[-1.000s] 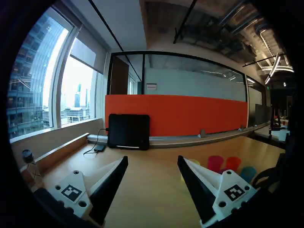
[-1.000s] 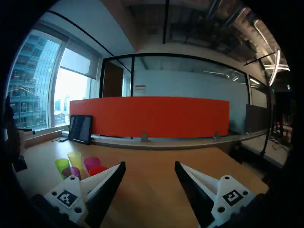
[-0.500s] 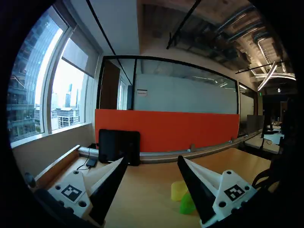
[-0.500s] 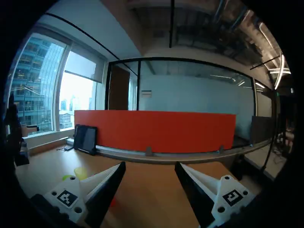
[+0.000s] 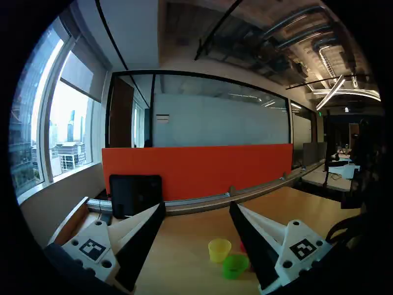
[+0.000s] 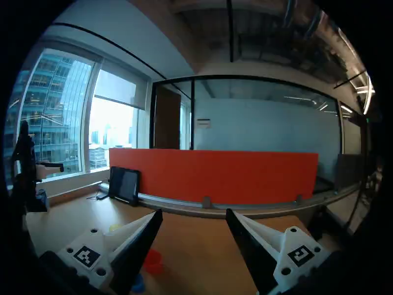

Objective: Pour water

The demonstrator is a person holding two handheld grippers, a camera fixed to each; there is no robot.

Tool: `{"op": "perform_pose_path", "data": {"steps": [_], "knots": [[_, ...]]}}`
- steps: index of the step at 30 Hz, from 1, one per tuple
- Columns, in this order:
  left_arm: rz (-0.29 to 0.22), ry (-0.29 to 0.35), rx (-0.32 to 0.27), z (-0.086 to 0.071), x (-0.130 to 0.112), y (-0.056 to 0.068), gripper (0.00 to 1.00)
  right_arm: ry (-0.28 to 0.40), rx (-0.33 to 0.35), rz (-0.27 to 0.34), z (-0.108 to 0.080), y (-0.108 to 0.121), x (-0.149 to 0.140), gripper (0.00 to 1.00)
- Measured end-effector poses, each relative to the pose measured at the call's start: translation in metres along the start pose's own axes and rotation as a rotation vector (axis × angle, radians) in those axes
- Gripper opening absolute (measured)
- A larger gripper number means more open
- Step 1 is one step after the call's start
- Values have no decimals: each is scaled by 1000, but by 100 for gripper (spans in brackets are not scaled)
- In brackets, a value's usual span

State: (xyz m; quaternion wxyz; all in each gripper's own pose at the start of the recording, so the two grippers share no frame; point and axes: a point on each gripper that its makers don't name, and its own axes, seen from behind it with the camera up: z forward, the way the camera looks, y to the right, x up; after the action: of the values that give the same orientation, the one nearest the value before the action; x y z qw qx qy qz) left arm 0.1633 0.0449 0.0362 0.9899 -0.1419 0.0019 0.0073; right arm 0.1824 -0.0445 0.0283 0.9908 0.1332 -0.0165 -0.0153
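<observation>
In the left gripper view my left gripper is open above the wooden table, nothing between its fingers. A yellow cup and a green cup stand upright low between the fingers, close to the right finger, with a sliver of a red cup behind them. In the right gripper view my right gripper is open and empty too. A red cup peeks out beside its left finger, a blue rim below it and a yellow rim above the finger.
An orange divider panel runs along the table's far edge, with a black tablet leaning against it. Windows fill the left wall. A dark stand rises at the left edge of the right gripper view. More desks lie far right.
Both cameras rose and tilted, so the cups slid down in each view. In the left gripper view the cups moved from the right toward the gap between the fingers. Both grippers stayed open.
</observation>
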Motion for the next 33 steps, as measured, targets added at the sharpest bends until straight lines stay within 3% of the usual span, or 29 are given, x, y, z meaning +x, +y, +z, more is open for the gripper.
{"op": "perform_pose_path", "data": {"steps": [6, 12, 23, 33], "knots": [[6, -28, -96, 4, -4, 20, 97, -24, 124, -26, 0, -25, -4, 100], [-11, -49, -176, 4, -5, 40, 97, -14, 241, -15, -5, -50, 2, 100], [12, -58, -234, 9, -14, 52, 97, -51, 352, 9, -5, -71, -8, 100], [46, -105, -271, 15, -45, 56, 97, -109, 418, -16, -4, -89, -28, 100]]}}
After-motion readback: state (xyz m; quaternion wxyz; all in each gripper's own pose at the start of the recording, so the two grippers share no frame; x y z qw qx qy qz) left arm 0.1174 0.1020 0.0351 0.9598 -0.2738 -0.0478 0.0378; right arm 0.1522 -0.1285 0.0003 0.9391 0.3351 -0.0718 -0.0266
